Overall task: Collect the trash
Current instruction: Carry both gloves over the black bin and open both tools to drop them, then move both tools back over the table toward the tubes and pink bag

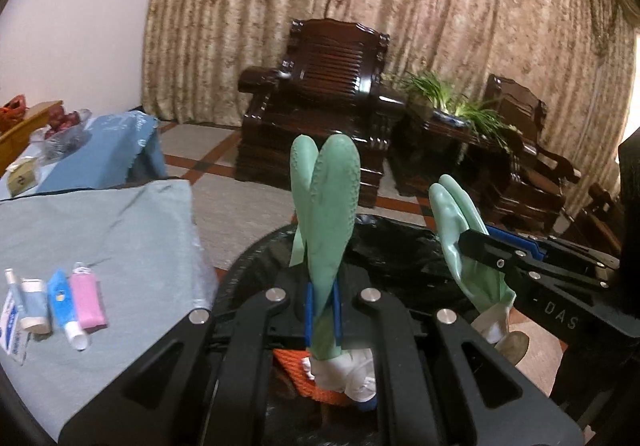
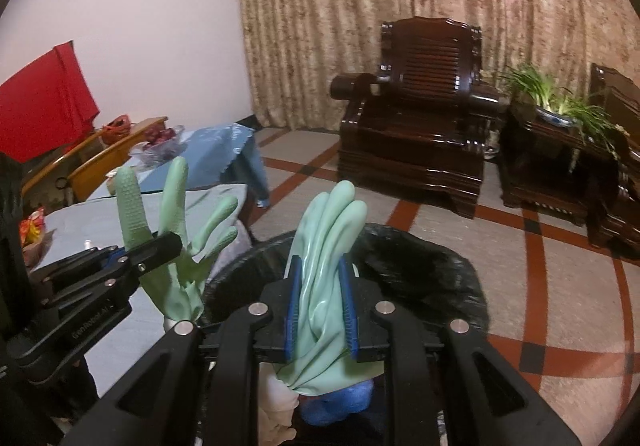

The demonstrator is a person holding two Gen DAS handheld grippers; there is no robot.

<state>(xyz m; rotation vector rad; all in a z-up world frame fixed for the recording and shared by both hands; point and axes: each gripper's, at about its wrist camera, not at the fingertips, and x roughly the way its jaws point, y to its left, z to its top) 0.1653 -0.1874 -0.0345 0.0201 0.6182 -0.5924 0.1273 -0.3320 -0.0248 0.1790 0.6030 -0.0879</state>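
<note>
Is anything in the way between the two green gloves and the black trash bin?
Nothing visible. The left gripper and right gripper each pinch a mint-green rubber glove right above the open, black-bag-lined round trash bin. Only trash already inside, orange, white and blue pieces, lies beneath them.
</note>
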